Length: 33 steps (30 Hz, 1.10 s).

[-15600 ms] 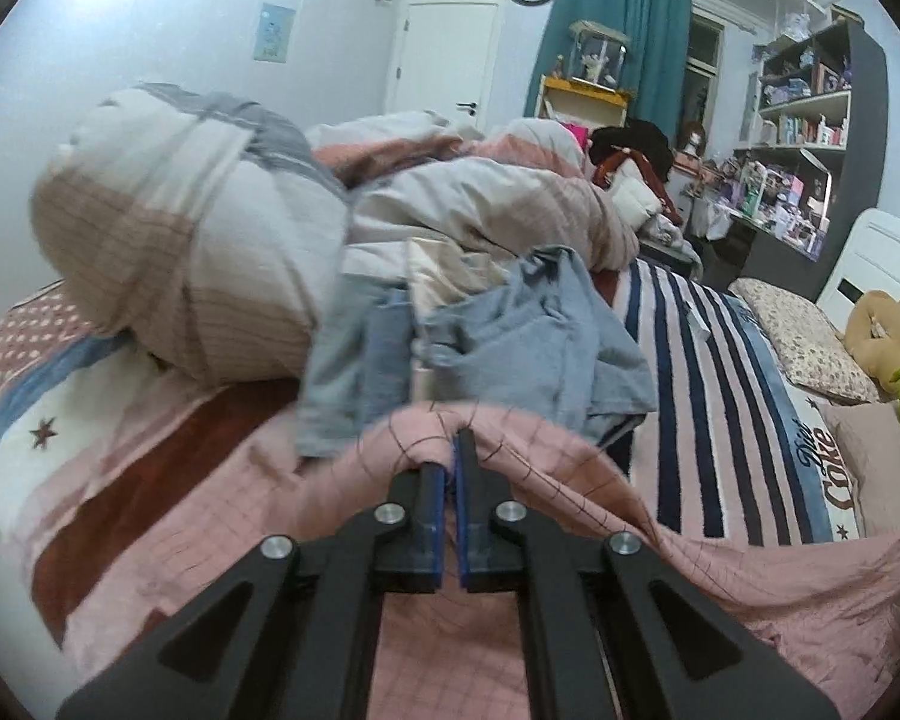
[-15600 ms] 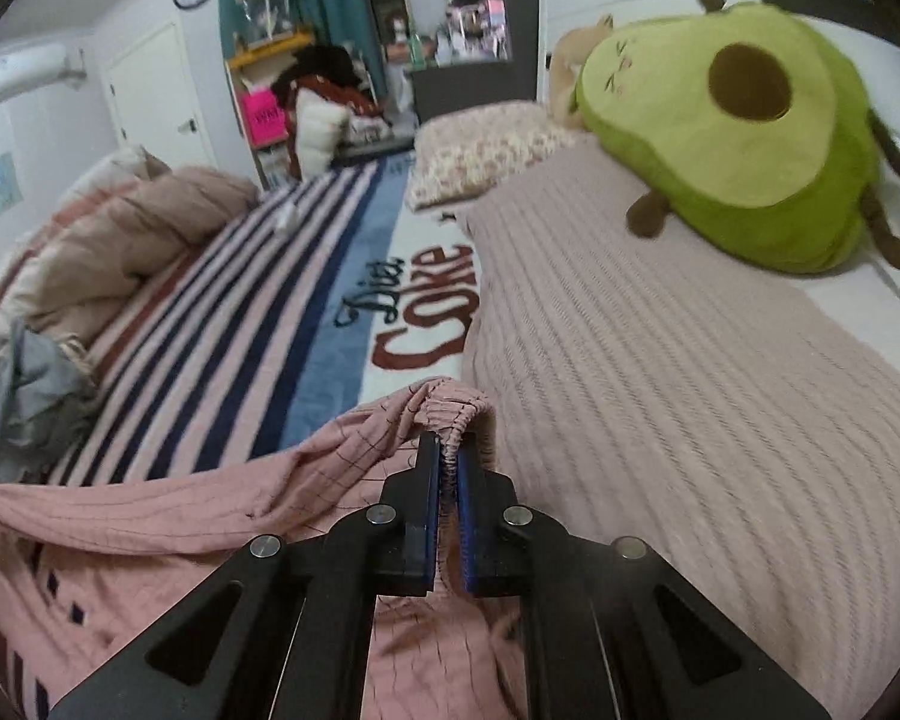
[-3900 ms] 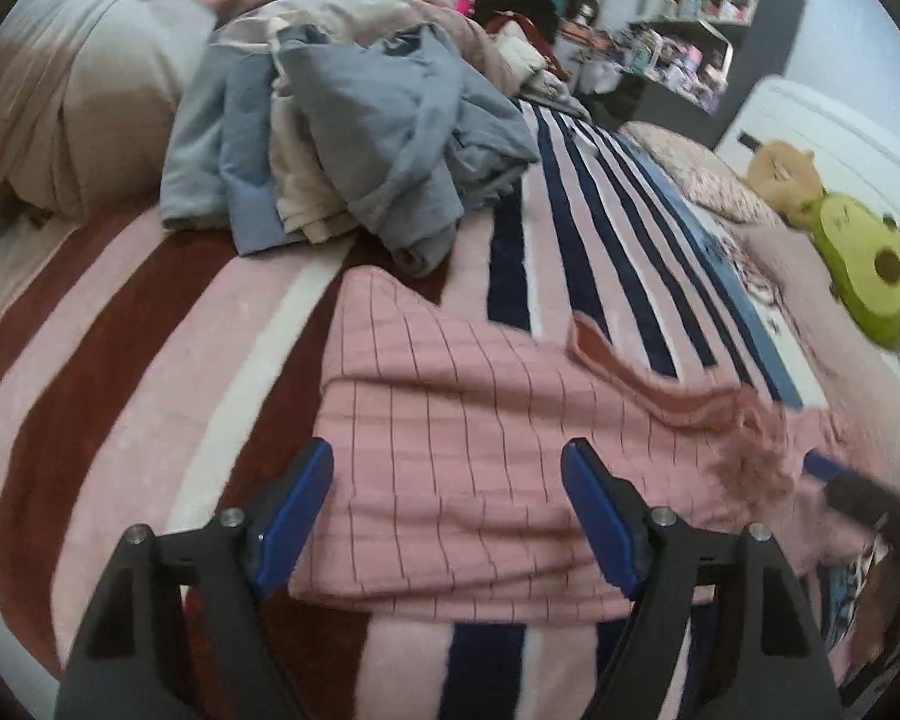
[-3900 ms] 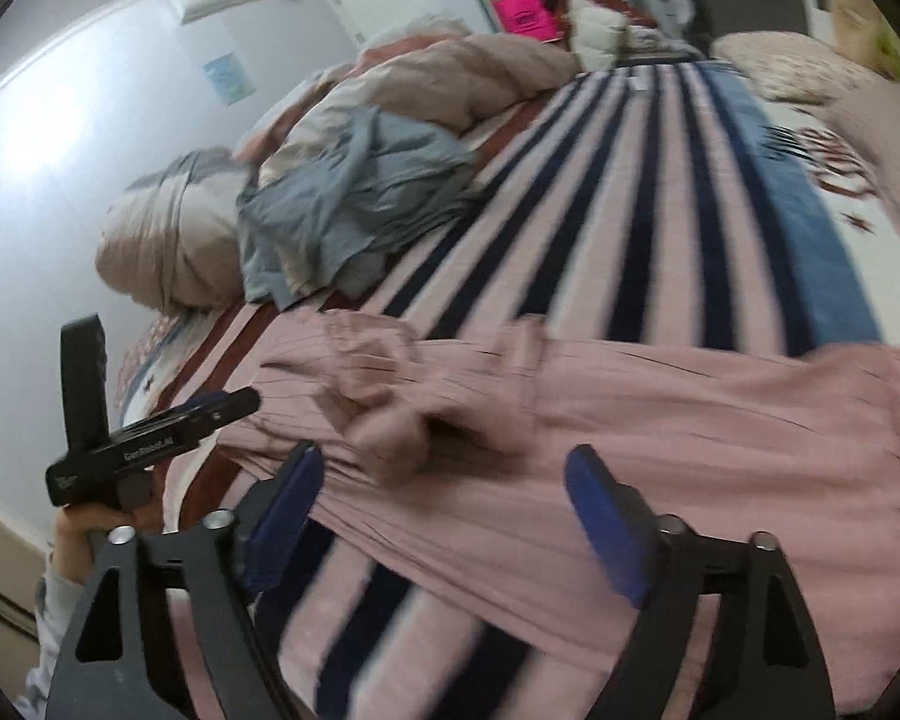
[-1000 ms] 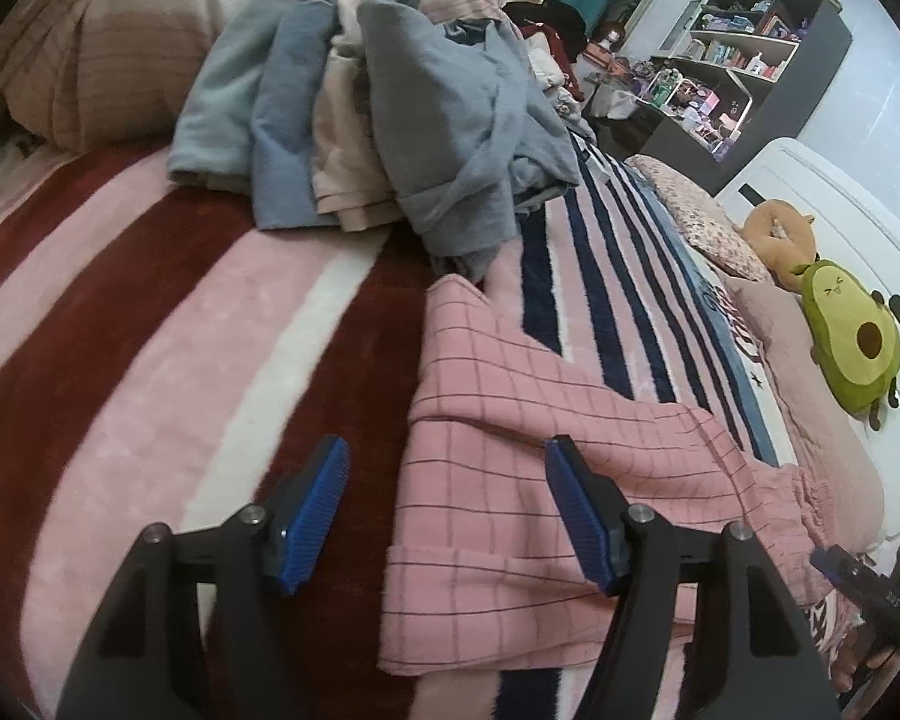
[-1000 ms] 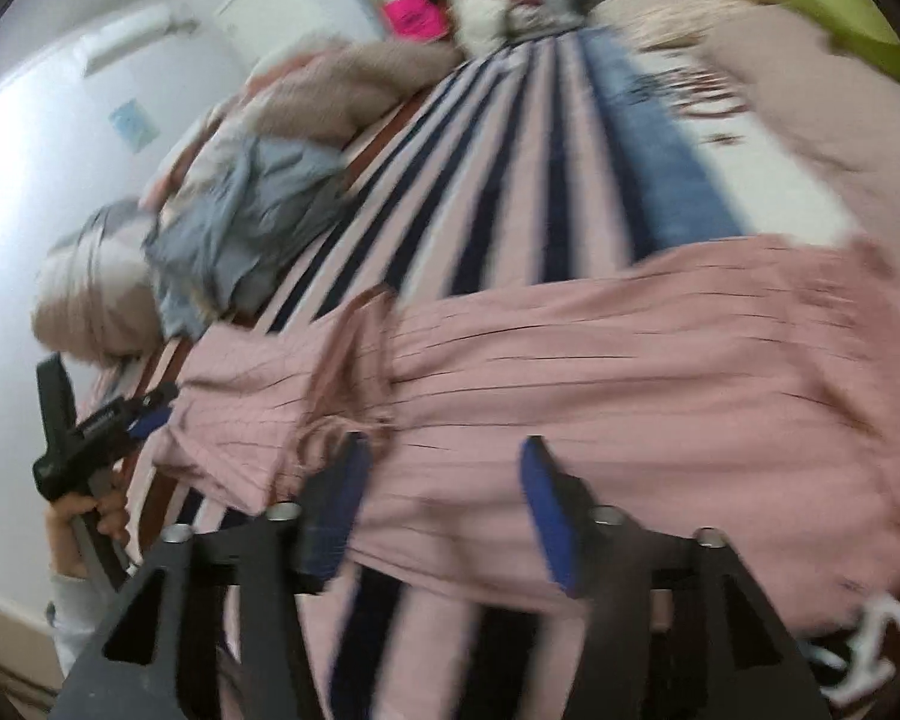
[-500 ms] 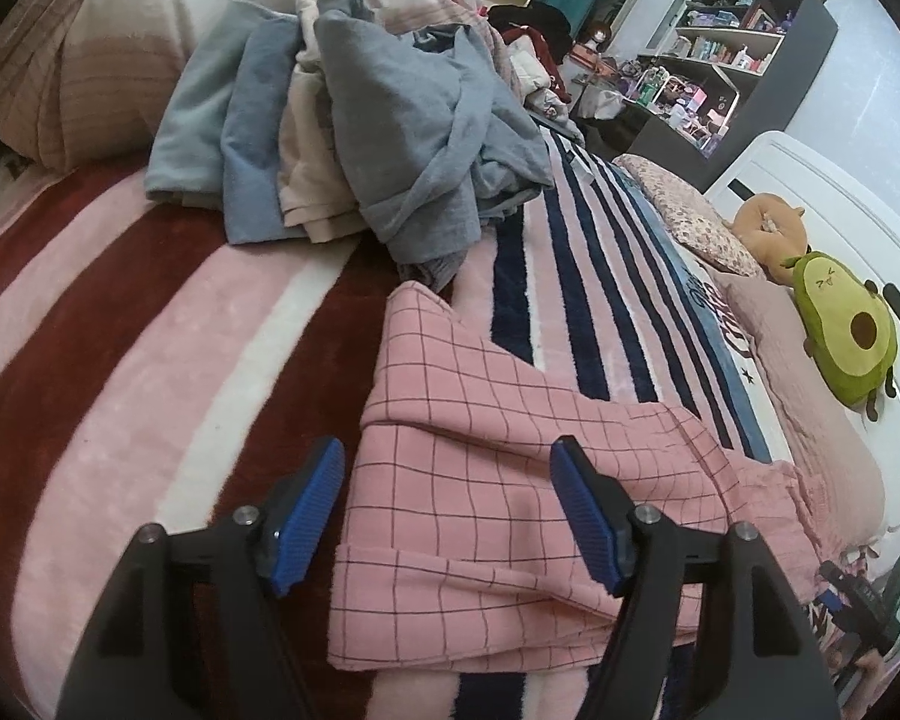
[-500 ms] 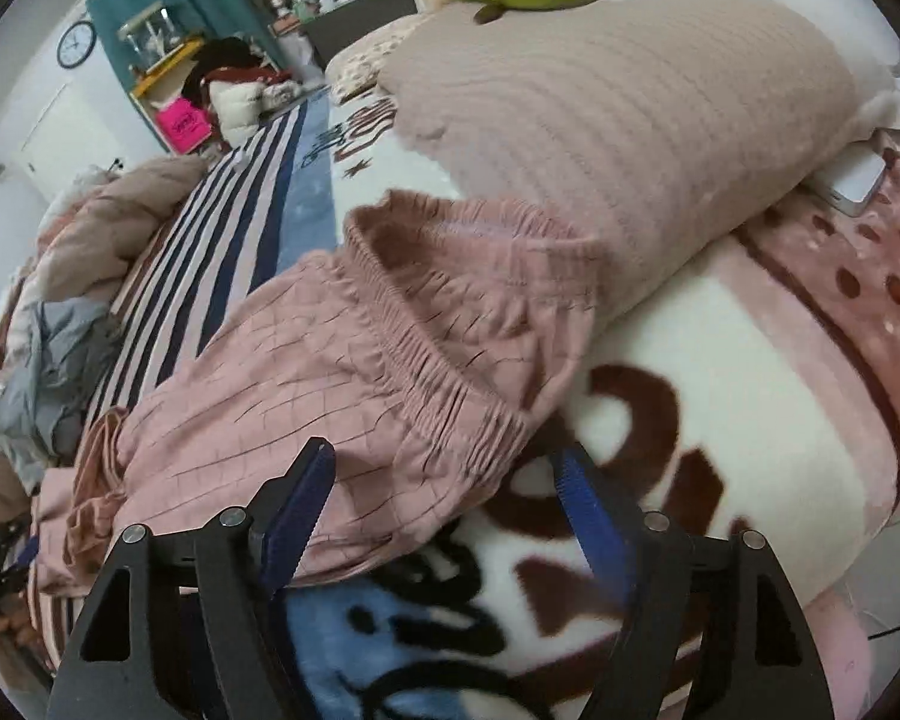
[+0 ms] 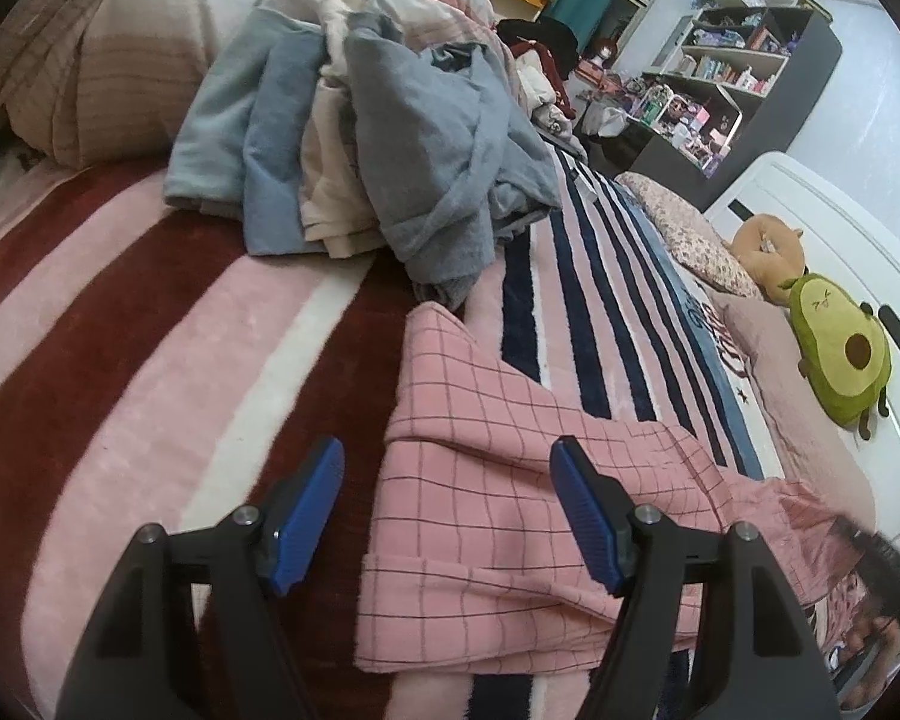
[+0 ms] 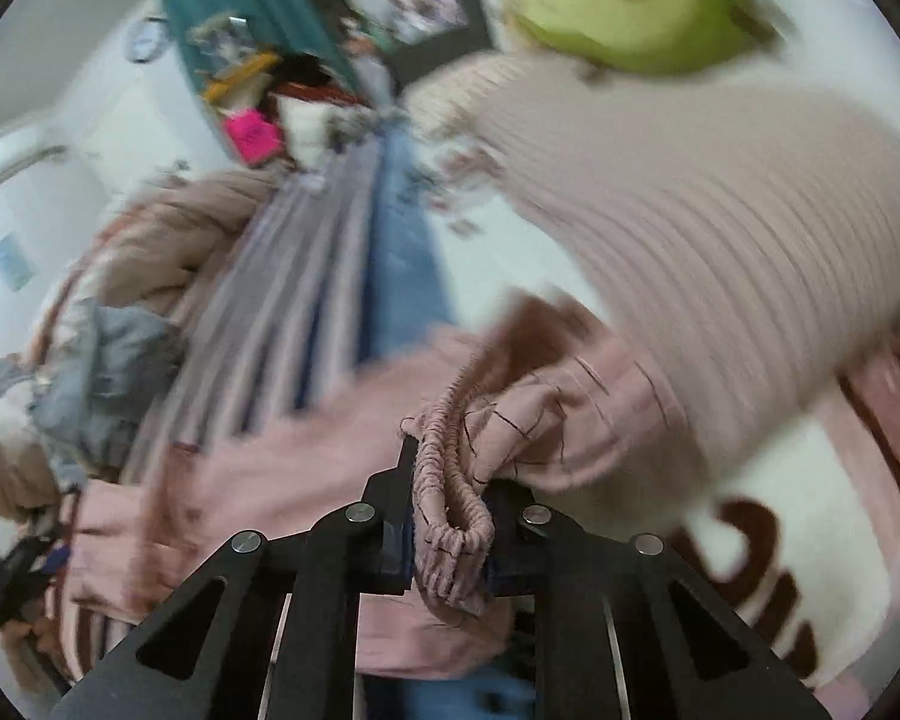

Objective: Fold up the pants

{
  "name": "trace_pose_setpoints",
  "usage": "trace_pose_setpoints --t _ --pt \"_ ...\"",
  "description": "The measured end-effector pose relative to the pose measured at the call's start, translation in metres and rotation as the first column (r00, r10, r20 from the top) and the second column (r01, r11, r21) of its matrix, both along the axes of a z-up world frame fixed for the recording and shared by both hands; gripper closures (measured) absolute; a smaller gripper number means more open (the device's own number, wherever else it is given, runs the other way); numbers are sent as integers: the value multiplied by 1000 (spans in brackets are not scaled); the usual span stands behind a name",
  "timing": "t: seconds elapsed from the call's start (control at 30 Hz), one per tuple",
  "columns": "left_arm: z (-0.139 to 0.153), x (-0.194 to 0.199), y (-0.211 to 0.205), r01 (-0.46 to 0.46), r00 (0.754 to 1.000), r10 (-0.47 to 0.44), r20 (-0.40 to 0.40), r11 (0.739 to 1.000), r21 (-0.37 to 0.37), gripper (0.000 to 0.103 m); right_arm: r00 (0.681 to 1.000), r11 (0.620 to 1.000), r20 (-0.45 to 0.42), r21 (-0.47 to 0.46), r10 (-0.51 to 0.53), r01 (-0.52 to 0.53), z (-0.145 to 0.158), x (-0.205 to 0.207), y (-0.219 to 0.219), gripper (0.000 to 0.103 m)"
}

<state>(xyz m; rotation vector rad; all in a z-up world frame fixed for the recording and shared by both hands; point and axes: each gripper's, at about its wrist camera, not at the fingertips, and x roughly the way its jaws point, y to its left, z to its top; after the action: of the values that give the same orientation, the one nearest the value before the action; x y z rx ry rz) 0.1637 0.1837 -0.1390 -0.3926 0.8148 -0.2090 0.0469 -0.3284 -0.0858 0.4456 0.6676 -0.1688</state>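
The pink checked pants [image 9: 498, 504] lie folded lengthwise on the striped bed blanket, leg ends near me, waist to the far right. My left gripper [image 9: 447, 510] is open and empty, its blue pads either side of the leg ends, just above them. In the right wrist view, which is blurred, my right gripper [image 10: 450, 516] is shut on the gathered elastic waistband [image 10: 450, 480] of the pants [image 10: 258, 480] and lifts it off the bed.
A pile of grey and blue clothes [image 9: 390, 138] lies beyond the pants. A rolled duvet [image 9: 90, 60] sits at the far left. A ribbed pink pillow [image 10: 720, 210] and an avocado plush [image 9: 840, 354] lie near the headboard. Shelves [image 9: 738, 78] stand behind.
My right gripper has closed on the waistband and raised it; half a second ago it was open above it. My left gripper has shifted slightly left and stays open.
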Motion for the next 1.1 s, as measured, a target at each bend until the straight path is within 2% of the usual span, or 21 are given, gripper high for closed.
trace_pose_setpoints --t 0.13,0.27,0.37,0.5,0.57,0.6,0.67,0.7,0.8,0.87,0.97,1.07,1.1 --pt "3 -5 12 -20 1000 20 15 999 -25 35 988 989 67 -49 142 -139 34 36 61 94" --pt "4 -10 22 -40 999 40 24 999 -37 35 940 944 93 -82 327 -320 48 70 146 94" --pt "3 -11 29 -53 998 54 24 998 -39 35 875 878 80 -95 477 -470 44 85 210 94" --pt "0 -10 37 -64 998 65 17 997 -49 35 778 770 -1 -142 628 -622 14 100 285 94" --pt "-1 -9 38 -61 998 63 21 997 -54 35 736 726 -33 -139 676 -673 -3 104 309 94" --pt "0 -9 38 -58 998 60 24 997 -56 35 695 687 -47 -120 717 -717 -14 106 324 94" --pt "0 -9 36 -46 998 48 31 997 -63 35 641 633 -80 -108 763 -767 -30 107 339 93" --pt "1 -8 35 -39 999 41 34 997 -65 35 615 606 -125 -109 778 -788 -43 108 349 92" --pt "2 -7 29 -24 999 27 39 998 -60 35 589 581 -174 -99 789 -808 -63 104 357 85" --pt "4 -7 26 -12 999 15 48 998 -57 35 574 569 -176 -81 800 -818 -65 102 355 75" --pt "7 -7 21 20 997 -15 73 998 -62 34 569 567 -140 -55 811 -822 -46 91 338 61" --pt "13 -9 10 66 992 -59 110 996 -62 33 575 569 -95 -85 812 -818 -17 72 314 51" --pt "16 -10 5 92 988 -83 128 994 -61 32 589 580 -86 -108 803 -807 -8 65 300 50"
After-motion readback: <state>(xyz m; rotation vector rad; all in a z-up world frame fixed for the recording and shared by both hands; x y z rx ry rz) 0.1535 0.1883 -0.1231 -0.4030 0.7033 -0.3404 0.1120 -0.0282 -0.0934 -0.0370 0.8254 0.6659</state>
